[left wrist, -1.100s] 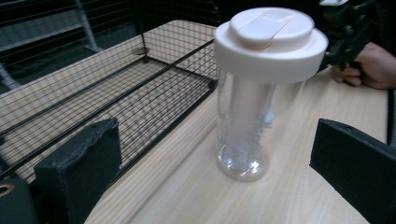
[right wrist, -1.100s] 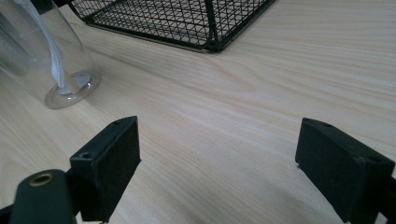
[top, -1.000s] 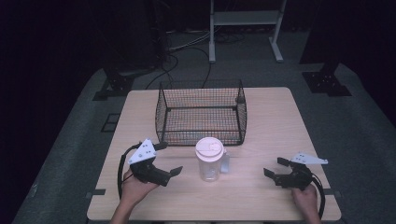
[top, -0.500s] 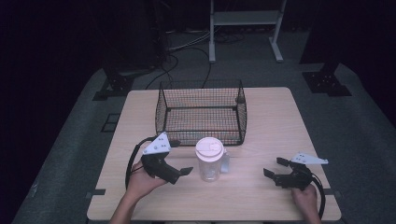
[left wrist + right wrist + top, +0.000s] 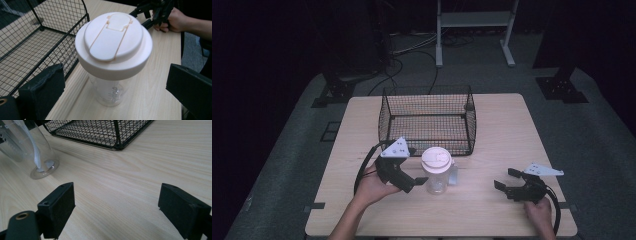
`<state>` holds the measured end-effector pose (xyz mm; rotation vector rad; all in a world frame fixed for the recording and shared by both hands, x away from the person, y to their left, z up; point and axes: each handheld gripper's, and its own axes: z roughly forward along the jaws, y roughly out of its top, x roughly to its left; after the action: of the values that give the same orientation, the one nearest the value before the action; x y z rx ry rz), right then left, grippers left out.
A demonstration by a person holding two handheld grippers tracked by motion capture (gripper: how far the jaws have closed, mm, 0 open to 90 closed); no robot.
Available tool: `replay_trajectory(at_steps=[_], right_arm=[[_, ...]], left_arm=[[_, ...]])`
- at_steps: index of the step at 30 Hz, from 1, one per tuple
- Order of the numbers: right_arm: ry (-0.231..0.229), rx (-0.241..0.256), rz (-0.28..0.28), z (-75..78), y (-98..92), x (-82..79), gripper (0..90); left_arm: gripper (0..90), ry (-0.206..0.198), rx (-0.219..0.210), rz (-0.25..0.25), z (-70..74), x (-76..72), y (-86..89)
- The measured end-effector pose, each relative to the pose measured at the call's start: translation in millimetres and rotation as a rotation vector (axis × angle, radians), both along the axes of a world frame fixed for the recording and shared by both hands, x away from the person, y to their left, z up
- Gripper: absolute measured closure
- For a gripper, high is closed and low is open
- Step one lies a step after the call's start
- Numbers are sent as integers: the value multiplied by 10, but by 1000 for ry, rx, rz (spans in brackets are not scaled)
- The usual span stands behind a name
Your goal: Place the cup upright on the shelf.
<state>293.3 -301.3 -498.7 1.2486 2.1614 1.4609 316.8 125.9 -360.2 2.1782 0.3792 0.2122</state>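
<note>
A clear shaker bottle (image 5: 436,172) with a cream flip lid stands upright on the wooden table (image 5: 512,135), just in front of a black wire basket (image 5: 427,120). My left gripper (image 5: 414,169) is open right beside the bottle's left side. In the left gripper view the bottle (image 5: 113,50) stands just ahead of the left gripper (image 5: 115,77), framed between the wide-apart jaws, with neither pad touching it. My right gripper (image 5: 506,178) rests open near the front right of the table, holding nothing. In the right gripper view the right gripper (image 5: 120,205) points over bare wood toward the bottle's base (image 5: 37,165).
The wire basket (image 5: 100,132) holds nothing and its front wall stands close behind the bottle. A person's hand (image 5: 172,20) holds the right gripper (image 5: 152,12) across the table. Table edges lie near both hands; dark floor, cables and stand legs surround the table.
My left gripper has moved right and slightly forward, from the table's front left up to the bottle, jaws still open. The right gripper has stayed put.
</note>
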Motion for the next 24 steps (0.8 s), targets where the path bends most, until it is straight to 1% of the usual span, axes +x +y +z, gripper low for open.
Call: replay_trajectory(at_steps=[1,7,9,10,12,13,15,17,19,21,22,24], right_arm=[[0,-1,1,0,1,0,129],[4,0,3,-1,-1,6,129],[4,0,5,-2,1,7,129],[4,-1,5,-2,1,7,129],[4,0,5,-2,0,7,129],[3,1,5,-2,-1,7,129],[3,1,5,-2,-1,8,129],[3,1,6,-2,-1,8,129],[2,0,5,0,0,7,129],[2,-1,5,0,0,7,129],[2,-2,5,0,1,7,129],[1,-2,5,0,2,7,129]], left_arm=[[11,12,10,-5,-12,35,-34],[11,38,33,-24,-39,107,-114],[11,35,39,-25,-43,115,-130],[11,42,47,-33,-50,131,-164],[11,42,51,-36,-51,138,-180],[11,52,57,-44,-59,157,-215],[7,57,61,-43,-66,165,-237],[0,58,78,-48,-76,183,-279],[0,63,83,-55,-81,197,-313],[0,72,91,-60,-96,211,-347],[0,73,109,-62,-106,226,-373],[0,76,106,-62,-111,233,-385]])
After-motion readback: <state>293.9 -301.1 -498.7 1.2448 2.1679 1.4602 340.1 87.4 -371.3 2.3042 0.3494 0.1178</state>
